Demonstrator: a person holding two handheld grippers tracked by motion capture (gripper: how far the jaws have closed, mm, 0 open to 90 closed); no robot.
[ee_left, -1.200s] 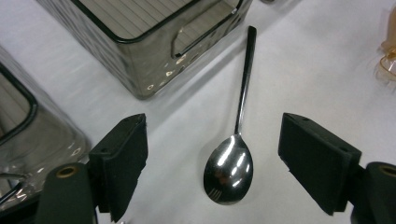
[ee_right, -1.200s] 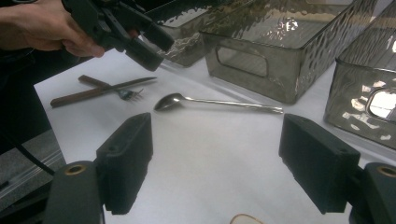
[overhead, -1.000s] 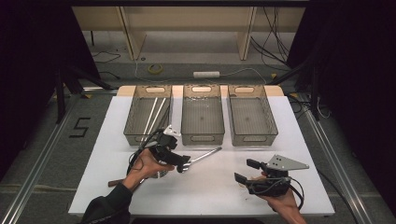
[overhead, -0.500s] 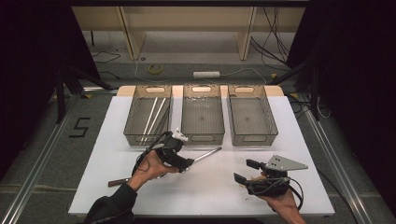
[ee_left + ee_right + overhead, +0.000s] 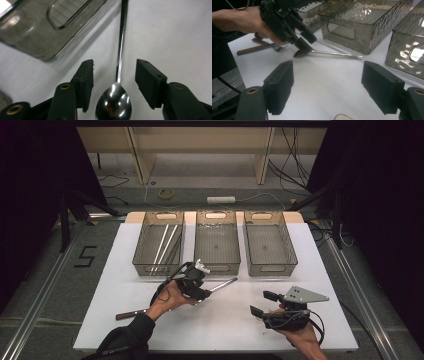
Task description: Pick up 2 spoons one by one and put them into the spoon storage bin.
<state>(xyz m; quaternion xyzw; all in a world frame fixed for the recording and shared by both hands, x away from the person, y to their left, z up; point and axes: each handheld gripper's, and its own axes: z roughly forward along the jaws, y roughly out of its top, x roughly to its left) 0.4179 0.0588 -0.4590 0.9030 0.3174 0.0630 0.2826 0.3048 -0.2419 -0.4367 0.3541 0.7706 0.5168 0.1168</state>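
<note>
Straddling the spoon (image 5: 117, 75) at its neck, just before the middle bin (image 5: 217, 245) on the counter (image 5: 225, 320), the left hand-held gripper (image 5: 113, 80) has been closing, pads not yet touching; the slim, slick handle could pivot or slip out. The right hand-held gripper (image 5: 327, 87) gapes wide, empty.

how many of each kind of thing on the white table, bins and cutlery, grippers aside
clear smoked plastic bins: 3, left, middle, right
shiny steel spoon: 1, between the left gripper pads
brown wooden-handled fork: 1
pale chopsticks in the left bin: at least 2
total: at least 7
</note>
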